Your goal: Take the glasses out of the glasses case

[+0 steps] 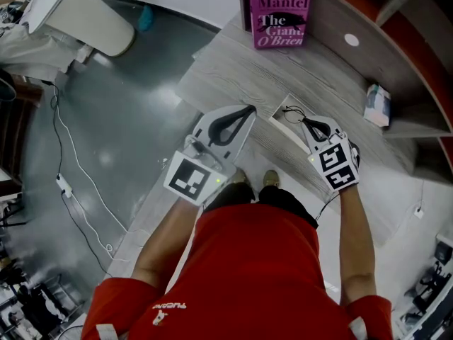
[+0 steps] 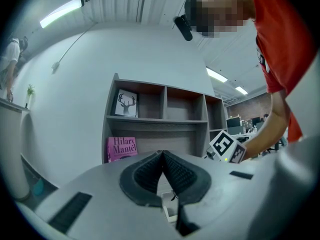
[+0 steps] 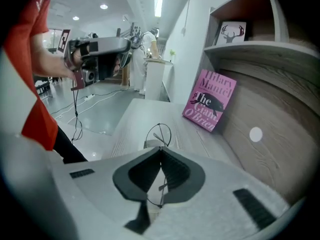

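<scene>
the right gripper (image 3: 160, 150) has its jaws pinched shut on the thin wire glasses (image 3: 159, 135). one round lens sticks out past the tips. the left gripper (image 1: 246, 112) has its jaws pressed together with nothing in them. it hangs at nine o'clock from the white glasses case (image 1: 279, 113).

i think the best way is to lift slowly and straight up, with a soft hold, because the wire looks bendy. the left gripper could press down on the case so it does not come up too.

the case lies open on the table (image 1: 233, 62), and a pink book (image 1: 278, 13) stands at twelve o'clock from it. the glasses are right over the case. i can't tell if they are all the way out, or if anything else is inside.
</scene>
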The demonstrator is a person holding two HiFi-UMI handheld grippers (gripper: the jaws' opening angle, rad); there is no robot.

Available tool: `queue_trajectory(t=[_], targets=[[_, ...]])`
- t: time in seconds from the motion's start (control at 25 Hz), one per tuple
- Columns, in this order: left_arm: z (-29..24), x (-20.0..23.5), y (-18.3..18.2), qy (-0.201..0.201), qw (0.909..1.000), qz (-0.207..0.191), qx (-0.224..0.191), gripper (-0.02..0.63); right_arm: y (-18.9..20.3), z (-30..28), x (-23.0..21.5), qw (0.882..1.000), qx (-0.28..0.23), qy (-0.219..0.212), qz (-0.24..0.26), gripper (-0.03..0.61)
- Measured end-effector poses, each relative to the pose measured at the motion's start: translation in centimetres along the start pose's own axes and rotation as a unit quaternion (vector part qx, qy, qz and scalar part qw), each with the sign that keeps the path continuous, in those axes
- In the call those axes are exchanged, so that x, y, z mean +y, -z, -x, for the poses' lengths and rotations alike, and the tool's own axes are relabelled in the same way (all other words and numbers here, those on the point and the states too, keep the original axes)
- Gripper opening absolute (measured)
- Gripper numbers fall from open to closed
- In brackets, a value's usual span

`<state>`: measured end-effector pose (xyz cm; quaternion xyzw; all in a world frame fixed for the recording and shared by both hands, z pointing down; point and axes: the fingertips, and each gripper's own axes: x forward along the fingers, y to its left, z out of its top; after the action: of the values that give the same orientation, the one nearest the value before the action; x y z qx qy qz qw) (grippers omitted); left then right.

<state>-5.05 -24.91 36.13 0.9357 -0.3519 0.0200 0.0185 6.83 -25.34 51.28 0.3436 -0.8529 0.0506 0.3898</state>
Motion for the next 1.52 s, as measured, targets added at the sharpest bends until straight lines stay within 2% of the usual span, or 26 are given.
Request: queue_trajectory(t=[0.28,0.6,0.96,1.52], targets=[[-0.6,-0.1,0.0,0.003,1.0000,-0.001,-0.001,0.009,-3.0,3.0,-1.2,0.997,-0.064,0.023,-0.023,0.011],[-1.3,-0.7,-1.1,0.010,0.9999,-0.003,-0.008,0.009,-7.8,8.2,-2.3,0.986,-0.149,0.048,-0.050,0.011],[-1.6,-1.8,-4.5,0.019,0.9992,-0.013,-0.032,0.009,-12.6,14.4,-0.8,0.964,-0.246,0.068,-0.071,0.011],[-0.9,-4.1,-7.8,0.034,0.9975,-0.033,-0.052,0.009,-15.6,20.8,0.1,0.934,-0.341,0.082,-0.074,0.011]])
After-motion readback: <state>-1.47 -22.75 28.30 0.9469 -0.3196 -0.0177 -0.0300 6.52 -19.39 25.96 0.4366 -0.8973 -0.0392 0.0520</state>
